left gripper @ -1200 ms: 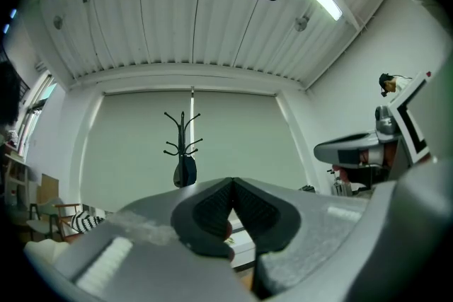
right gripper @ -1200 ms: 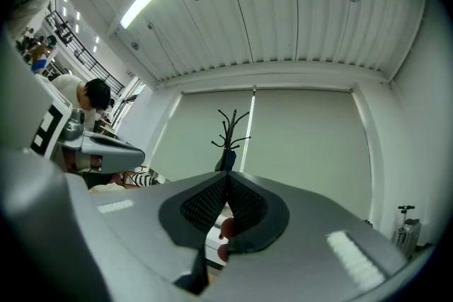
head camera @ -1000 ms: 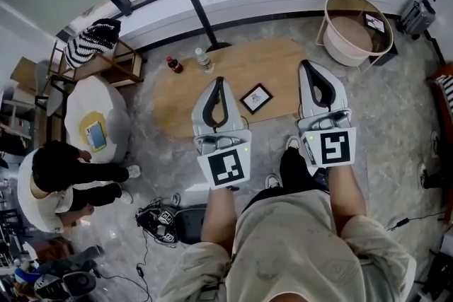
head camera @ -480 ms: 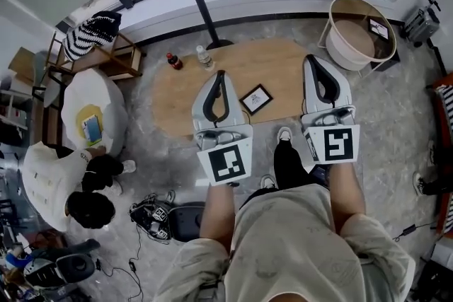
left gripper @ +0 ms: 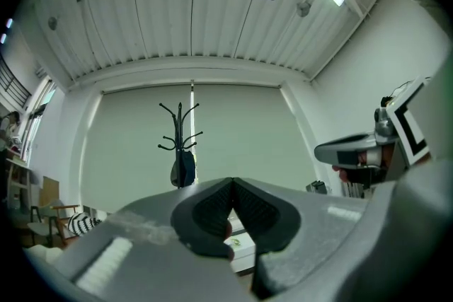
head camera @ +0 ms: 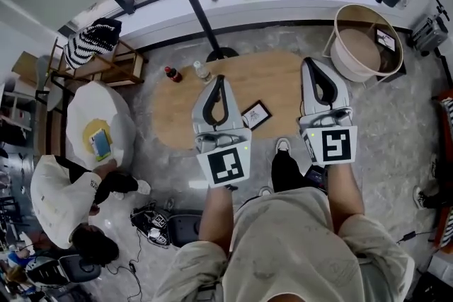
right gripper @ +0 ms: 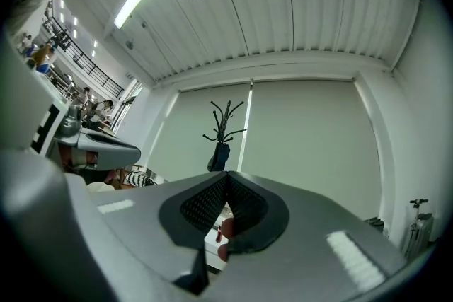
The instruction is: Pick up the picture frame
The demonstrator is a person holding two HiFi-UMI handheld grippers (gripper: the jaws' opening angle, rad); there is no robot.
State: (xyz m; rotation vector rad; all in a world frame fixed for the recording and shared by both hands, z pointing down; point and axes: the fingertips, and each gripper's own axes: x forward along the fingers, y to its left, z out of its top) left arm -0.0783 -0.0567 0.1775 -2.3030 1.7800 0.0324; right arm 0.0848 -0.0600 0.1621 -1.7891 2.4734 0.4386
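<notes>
You seem to be carrying both grippers at the ready over the bench rather than aiming them: each points across it at the far wall, not down at it. The left gripper has its fingers pressed together on nothing, and the right gripper is likewise closed and empty. The picture frame lies flat on the bench by its near edge. It is small, square and dark-rimmed with a pale mat, turned cornerwise.
</notes>
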